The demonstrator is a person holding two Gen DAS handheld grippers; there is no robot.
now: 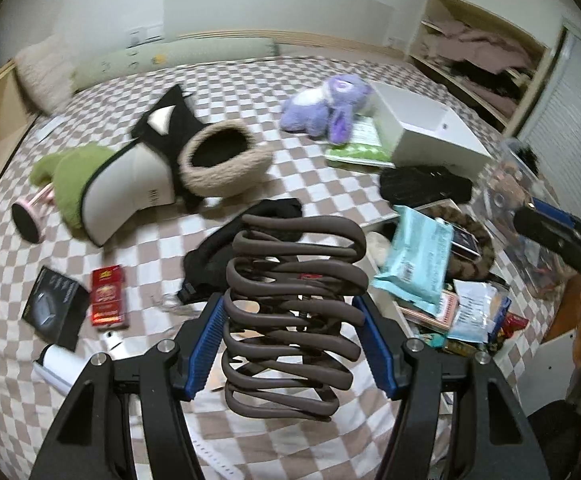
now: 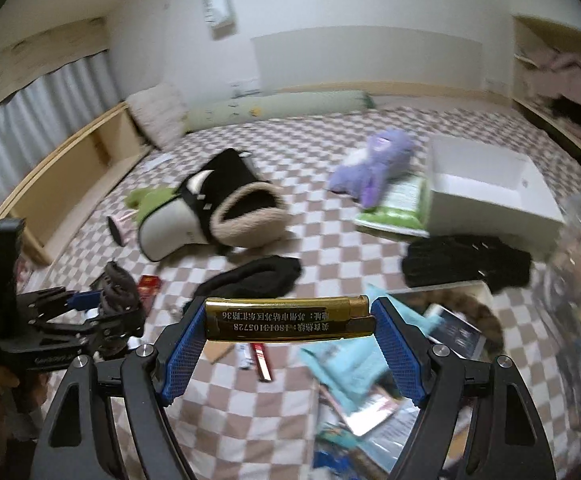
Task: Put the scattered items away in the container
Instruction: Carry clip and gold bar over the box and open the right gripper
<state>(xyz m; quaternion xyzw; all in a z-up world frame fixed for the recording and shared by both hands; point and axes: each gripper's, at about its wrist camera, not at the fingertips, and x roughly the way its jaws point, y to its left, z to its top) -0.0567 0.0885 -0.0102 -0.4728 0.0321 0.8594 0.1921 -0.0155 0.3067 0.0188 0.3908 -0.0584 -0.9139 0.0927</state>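
My left gripper (image 1: 290, 300) is shut on a brown wavy hair claw clip (image 1: 294, 312), held upright between the blue pads above the checked bed (image 1: 138, 240). My right gripper (image 2: 288, 308) is shut on a gold lighter (image 2: 286, 320) that lies crosswise between its pads. Each gripper shows in the other's view: the right gripper (image 1: 538, 216) at the right edge, the left gripper (image 2: 90, 300) at the left with the clip (image 2: 118, 284). A low box (image 1: 382, 222) crammed with packets lies right of the clip. An open white box (image 1: 430, 128) (image 2: 490, 196) stands farther back.
Scattered on the bed are a fur-lined black-and-white boot (image 1: 162, 160), a green plush (image 1: 70, 176), a purple plush (image 1: 326, 108), a black knit piece (image 1: 426, 184), black cloth (image 1: 226, 256), a red packet (image 1: 108, 296) and a black carton (image 1: 54, 308). Wooden shelves (image 1: 482, 52) stand at the right.
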